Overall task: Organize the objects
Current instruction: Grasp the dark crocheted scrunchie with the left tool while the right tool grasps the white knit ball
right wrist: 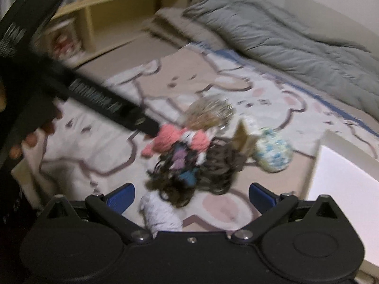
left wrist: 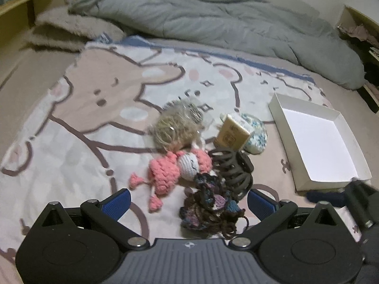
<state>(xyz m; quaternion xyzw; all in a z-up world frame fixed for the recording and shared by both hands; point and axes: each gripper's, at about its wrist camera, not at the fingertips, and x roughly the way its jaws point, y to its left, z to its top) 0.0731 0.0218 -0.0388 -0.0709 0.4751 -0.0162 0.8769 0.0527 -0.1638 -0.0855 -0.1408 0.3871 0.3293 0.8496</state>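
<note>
A heap of small things lies on the bear-print blanket [left wrist: 83,108]: a pink crochet doll [left wrist: 165,170], a fuzzy tan pompom [left wrist: 173,127], a black claw hair clip [left wrist: 234,168], a dark multicolour crochet piece [left wrist: 208,203], a small tan box [left wrist: 232,135] and a blue-flowered pouch [left wrist: 257,135]. An empty white box [left wrist: 317,142] lies to the right. My left gripper [left wrist: 189,201] is open, its jaws on either side of the dark crochet piece. My right gripper [right wrist: 191,196] is open just before the heap [right wrist: 196,156]; the view is blurred.
A grey duvet [left wrist: 213,16] is bunched along the far side of the bed. A wooden shelf [right wrist: 123,11] stands at the far left. The other gripper's black body [right wrist: 94,97] crosses the right wrist view's left side. The white box [right wrist: 345,179] shows at right.
</note>
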